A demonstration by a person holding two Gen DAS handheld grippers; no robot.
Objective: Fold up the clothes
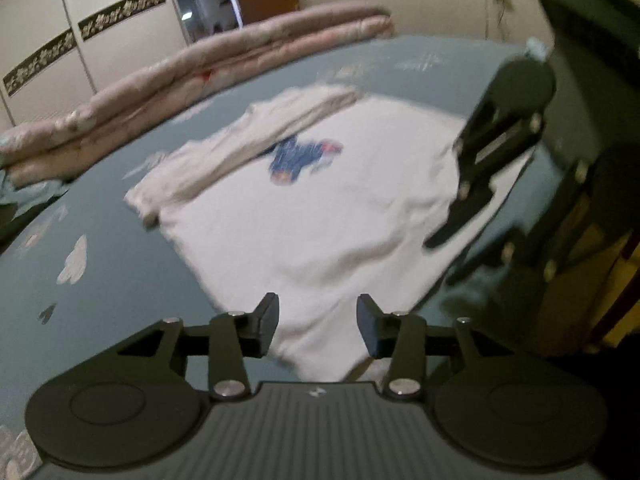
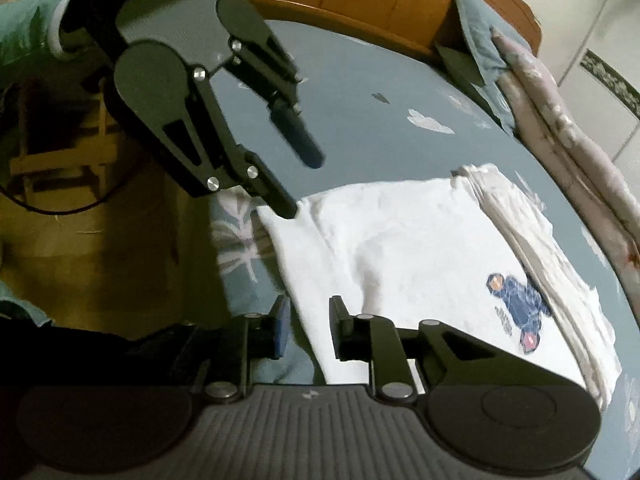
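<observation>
Left wrist view: left claw (image 1: 318,326) open, nothing between the pads, over the near hem of the white shirt (image 1: 320,208) lying flat on the bed (image 1: 100,272); shirt's long axis runs away from the claw. Right wrist view: right claw (image 2: 308,330) open and empty at the shirt's (image 2: 420,248) near edge, left claw (image 2: 302,184) at the far corner; both equally near.

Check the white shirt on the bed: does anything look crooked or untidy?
The shirt lies mostly flat. Its folded sleeve crosses it slantwise and partly covers the blue print. Nothing looks damaged.
</observation>
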